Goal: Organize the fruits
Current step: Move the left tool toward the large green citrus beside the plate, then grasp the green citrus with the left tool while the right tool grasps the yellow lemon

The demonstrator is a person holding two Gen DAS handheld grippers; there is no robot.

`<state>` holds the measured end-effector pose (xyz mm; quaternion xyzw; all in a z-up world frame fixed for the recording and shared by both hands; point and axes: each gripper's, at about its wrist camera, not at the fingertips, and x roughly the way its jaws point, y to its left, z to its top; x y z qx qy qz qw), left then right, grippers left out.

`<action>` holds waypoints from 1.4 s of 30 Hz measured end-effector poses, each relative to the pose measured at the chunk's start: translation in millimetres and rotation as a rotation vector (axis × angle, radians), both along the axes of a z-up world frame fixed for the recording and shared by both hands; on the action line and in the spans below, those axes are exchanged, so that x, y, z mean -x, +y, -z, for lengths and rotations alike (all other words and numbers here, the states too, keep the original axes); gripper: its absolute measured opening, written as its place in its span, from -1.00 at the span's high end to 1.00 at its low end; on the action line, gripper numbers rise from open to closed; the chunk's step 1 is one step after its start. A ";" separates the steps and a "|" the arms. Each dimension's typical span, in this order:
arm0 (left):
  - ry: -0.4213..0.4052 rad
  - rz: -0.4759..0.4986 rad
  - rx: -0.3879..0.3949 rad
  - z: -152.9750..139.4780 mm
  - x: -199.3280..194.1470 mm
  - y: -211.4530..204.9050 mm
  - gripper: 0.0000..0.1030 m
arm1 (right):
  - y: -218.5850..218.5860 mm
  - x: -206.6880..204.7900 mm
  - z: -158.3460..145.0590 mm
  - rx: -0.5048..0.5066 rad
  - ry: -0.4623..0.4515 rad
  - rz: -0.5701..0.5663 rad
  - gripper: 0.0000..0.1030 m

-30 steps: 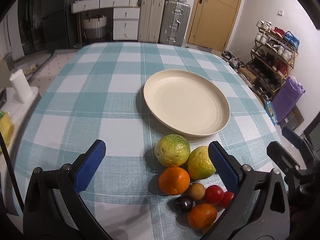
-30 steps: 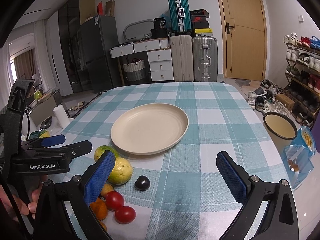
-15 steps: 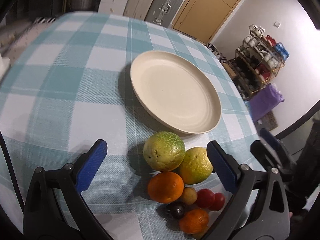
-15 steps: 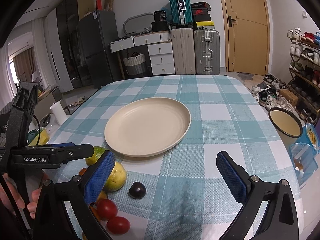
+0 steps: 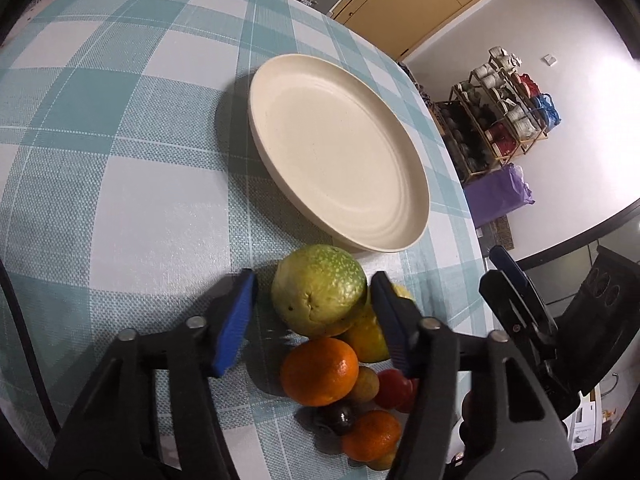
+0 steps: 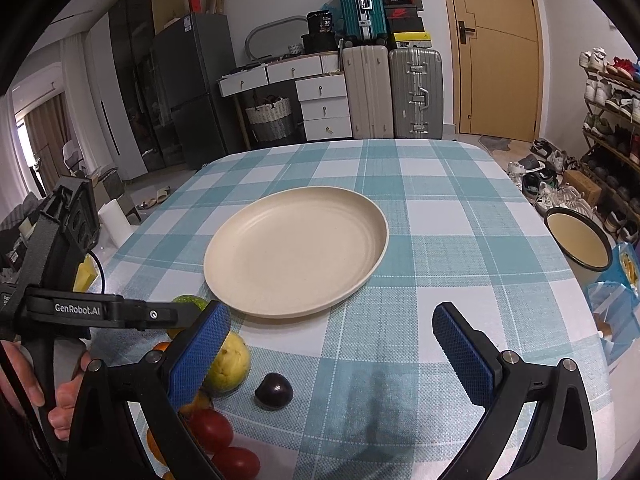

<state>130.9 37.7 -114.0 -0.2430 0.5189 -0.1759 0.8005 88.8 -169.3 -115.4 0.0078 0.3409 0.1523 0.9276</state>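
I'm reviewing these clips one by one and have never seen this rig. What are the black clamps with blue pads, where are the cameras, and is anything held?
A person holds two hand-held grippers, each with a fisheye camera looking along its fingers. In the left wrist view, the left gripper has just been closing around a speckled green fruit; a gap still shows at one pad, so nothing is gripped yet. The right gripper stands open over the checked tablecloth. An empty cream plate lies beyond oranges, tomatoes and a dark plum.
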 end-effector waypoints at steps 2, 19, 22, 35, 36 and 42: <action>0.004 0.006 0.022 1.8 -2.8 -2.3 0.11 | 0.8 -0.6 0.3 -0.002 0.002 -0.003 -1.00; -0.037 0.010 0.051 -4.6 -0.6 -15.0 0.12 | 6.3 -4.4 2.6 -0.017 0.043 -0.042 -1.00; -0.043 0.005 0.059 -9.0 2.4 -10.2 0.12 | 8.8 -4.3 2.8 -0.042 0.063 -0.078 -1.00; -0.068 -0.034 0.067 -16.8 21.8 32.8 0.12 | 34.2 -0.1 12.5 -0.114 0.139 -0.211 -1.00; -0.067 -0.038 0.067 -15.5 23.0 35.2 0.12 | 36.9 0.0 13.4 -0.112 0.146 -0.218 -1.00; -0.070 -0.055 0.072 -14.8 26.7 47.2 0.12 | 50.3 0.1 18.7 -0.098 0.181 -0.258 -0.98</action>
